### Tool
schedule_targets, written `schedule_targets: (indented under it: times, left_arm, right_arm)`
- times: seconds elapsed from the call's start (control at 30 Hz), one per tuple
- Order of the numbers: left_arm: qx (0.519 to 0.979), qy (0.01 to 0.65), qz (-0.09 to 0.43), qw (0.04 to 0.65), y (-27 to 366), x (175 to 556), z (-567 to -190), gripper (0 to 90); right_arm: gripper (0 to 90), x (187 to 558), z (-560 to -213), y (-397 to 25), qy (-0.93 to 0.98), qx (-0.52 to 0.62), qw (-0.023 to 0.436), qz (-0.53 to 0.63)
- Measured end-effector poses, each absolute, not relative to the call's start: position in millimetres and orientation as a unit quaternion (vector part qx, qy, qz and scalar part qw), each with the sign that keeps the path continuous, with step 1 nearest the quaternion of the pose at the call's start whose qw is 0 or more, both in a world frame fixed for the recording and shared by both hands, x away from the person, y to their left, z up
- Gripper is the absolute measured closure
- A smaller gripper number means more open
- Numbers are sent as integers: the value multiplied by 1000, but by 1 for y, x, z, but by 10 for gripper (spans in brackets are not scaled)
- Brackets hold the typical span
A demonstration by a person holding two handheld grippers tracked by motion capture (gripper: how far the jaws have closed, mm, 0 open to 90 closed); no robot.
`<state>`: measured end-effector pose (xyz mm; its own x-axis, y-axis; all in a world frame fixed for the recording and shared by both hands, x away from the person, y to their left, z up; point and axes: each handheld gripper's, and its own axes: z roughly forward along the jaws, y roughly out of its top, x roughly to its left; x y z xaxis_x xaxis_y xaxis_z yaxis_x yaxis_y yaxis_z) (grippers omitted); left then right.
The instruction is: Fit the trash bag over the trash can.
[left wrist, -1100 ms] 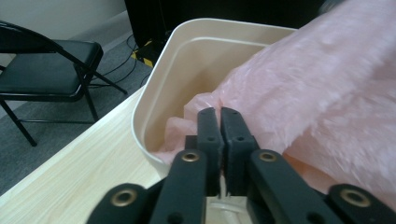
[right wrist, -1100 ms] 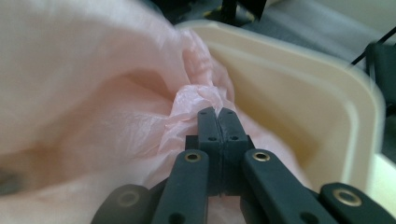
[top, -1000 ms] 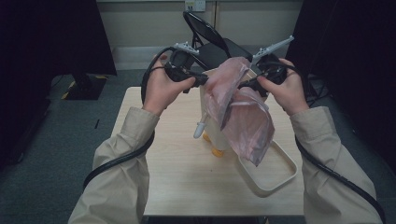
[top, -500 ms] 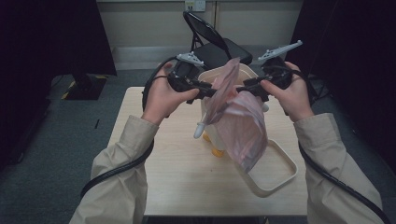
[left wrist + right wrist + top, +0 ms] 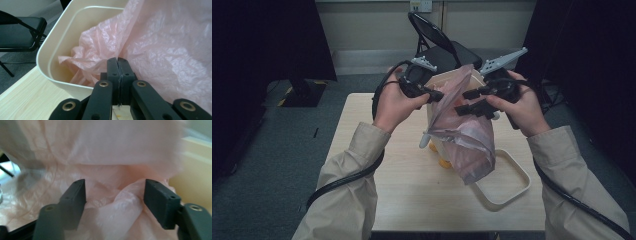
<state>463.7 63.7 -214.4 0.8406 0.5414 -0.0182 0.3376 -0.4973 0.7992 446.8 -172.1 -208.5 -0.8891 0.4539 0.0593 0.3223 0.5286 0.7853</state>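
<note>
The pink plastic bag [image 5: 464, 137] hangs over the rim of a cream plastic bin [image 5: 53, 35] that stands on the light wooden table [image 5: 402, 185]. In the high view, most of the bag falls down the outer side of the bin that faces the person, and its lower end reaches to the cream ring-shaped lid frame [image 5: 507, 187] lying flat on the table just beside the bin.

The left gripper [image 5: 434, 95] is at the upper left edge of the bag, above the bin's rim. In the left gripper view its jaws [image 5: 117, 65] are pressed fully together, and a fold of the pink film is pinched between the tips. Beyond the tips, part of the bag lies crumpled inside the bin, and the rest spreads to the right of the jaws.

The right gripper [image 5: 469, 102] is at the upper right part of the bag, close to the left one but not touching it. In the right gripper view the jaws [image 5: 113, 195] stand wide apart. A bunched fold of the bag [image 5: 120, 202] lies between them and touches the right jaw; it is not clamped. The bin wall shows at the right side of this view.

A black folding chair [image 5: 442, 45] stands on the floor behind the table.
</note>
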Motion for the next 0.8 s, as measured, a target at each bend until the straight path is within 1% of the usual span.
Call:
schedule_targets:
  times: [0.03, 0.07, 0.1, 0.13, 0.17, 0.23, 0.27, 0.3, 0.37, 0.5, 0.53, 0.63, 0.7, 0.73, 0.8]
  left_arm:
    - [857, 257, 117, 432, 65, 464, -214, 899]
    - [857, 257, 117, 432, 65, 464, -214, 899]
    - [854, 256, 118, 437, 66, 463, -214, 900]
    - [854, 256, 118, 437, 66, 463, -214, 900]
    - [853, 255, 120, 440, 68, 463, -212, 900]
    - [851, 256, 119, 443, 69, 464, -212, 900]
    - [850, 256, 121, 444, 70, 465, -211, 900]
    - [848, 257, 120, 447, 70, 465, -211, 900]
    - [841, 262, 114, 458, 73, 467, -208, 900]
    - [837, 264, 122, 464, 78, 471, -203, 897]
    - [834, 266, 121, 467, 79, 472, -201, 889]
    - [832, 259, 131, 473, 84, 471, -198, 800]
    - [832, 253, 143, 473, 87, 469, -198, 710]
    - [834, 247, 145, 472, 88, 468, -198, 680]
    - [838, 243, 134, 470, 89, 463, -200, 668]
  right_arm:
    - [418, 448, -211, -170, 870, 224, 71, 433]
    - [418, 448, -211, -170, 870, 224, 71, 433]
    - [551, 450, -214, -166, 871, 222, 46, 437]
    - [551, 450, -214, -166, 871, 222, 46, 437]
    - [674, 452, -215, -164, 875, 217, 39, 431]
    - [799, 453, -215, -163, 875, 221, 32, 429]
    - [839, 454, -214, -163, 875, 222, 34, 429]
    - [854, 455, -213, -163, 874, 221, 30, 432]
    - [886, 458, -209, -165, 867, 222, 36, 445]
    - [896, 470, -201, -173, 848, 250, 35, 466]
    - [897, 474, -200, -175, 845, 254, 42, 469]
    - [898, 487, -203, -180, 836, 288, 54, 463]
    - [898, 495, -210, -183, 833, 309, 61, 454]
    - [898, 498, -214, -185, 834, 317, 58, 448]
    - [898, 500, -221, -187, 832, 321, 58, 449]
